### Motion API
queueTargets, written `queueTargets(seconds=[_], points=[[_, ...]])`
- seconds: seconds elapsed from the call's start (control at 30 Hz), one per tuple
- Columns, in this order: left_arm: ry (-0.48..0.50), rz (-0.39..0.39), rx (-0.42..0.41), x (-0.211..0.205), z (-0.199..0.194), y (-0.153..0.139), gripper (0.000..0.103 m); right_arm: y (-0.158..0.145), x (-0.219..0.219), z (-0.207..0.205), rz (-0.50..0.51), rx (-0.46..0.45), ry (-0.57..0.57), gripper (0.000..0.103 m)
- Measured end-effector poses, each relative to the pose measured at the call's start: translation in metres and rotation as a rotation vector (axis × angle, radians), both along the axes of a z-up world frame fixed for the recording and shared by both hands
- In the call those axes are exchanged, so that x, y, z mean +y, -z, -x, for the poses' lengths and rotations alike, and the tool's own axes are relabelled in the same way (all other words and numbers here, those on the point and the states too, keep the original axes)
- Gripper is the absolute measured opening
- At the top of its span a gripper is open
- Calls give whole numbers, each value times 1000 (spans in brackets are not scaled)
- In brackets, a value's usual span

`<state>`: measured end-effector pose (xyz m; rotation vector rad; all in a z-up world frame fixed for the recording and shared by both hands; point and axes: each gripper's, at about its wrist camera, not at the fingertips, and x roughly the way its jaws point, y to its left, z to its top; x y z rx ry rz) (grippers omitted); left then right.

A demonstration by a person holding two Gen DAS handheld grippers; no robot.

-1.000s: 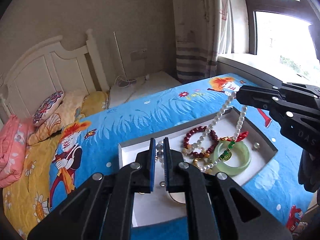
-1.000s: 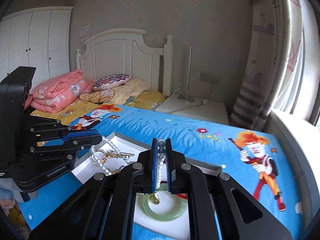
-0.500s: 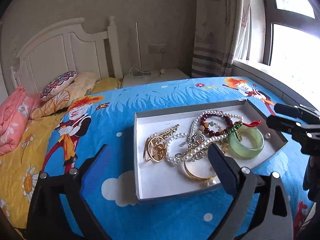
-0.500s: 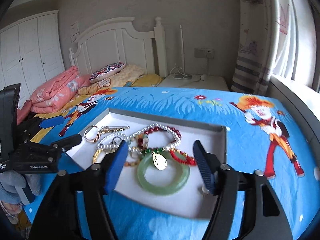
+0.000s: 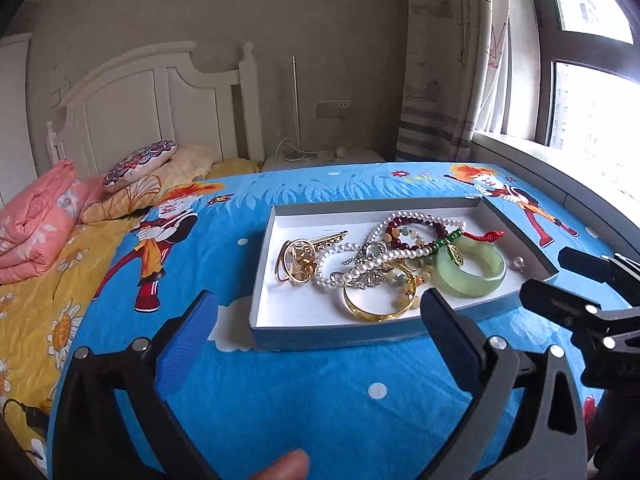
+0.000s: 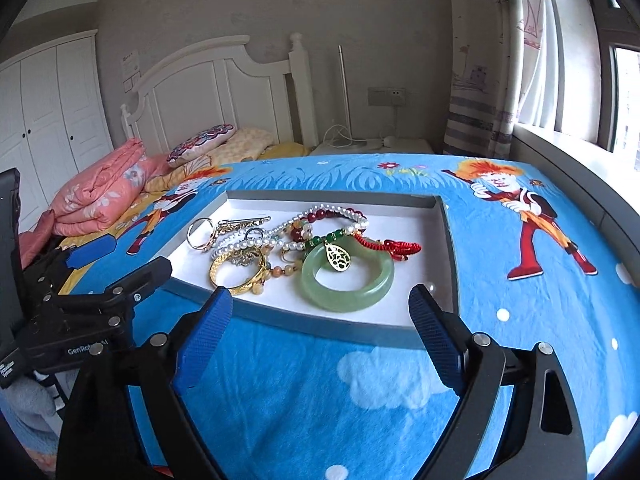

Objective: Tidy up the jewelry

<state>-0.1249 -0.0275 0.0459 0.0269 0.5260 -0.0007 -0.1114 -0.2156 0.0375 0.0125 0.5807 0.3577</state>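
The left gripper [image 5: 316, 322] gapes wide, empty. The right gripper [image 6: 320, 312] is opening, nothing between its pads. Ahead of both lies the shallow white cardboard tray [image 5: 304, 316] of tangled jewelry.

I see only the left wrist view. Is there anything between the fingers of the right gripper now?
Observer: No. The right gripper is opening and nothing is between its fingers; the jade bangle lies untouched in the tray ahead.
Operator: What stands behind the pink quilt, left of the headboard?
Observer: A white wardrobe, with its doors closed.
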Motion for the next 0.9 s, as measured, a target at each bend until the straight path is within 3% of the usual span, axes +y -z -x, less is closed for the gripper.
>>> queueTargets(seconds=[0.3,0.9], points=[[-78,64,48,14,0,5,100,10,7,-5,9,42,43,86],[-55,-56,44,-8,5,7,100,13,3,-3,7,35,104,86]])
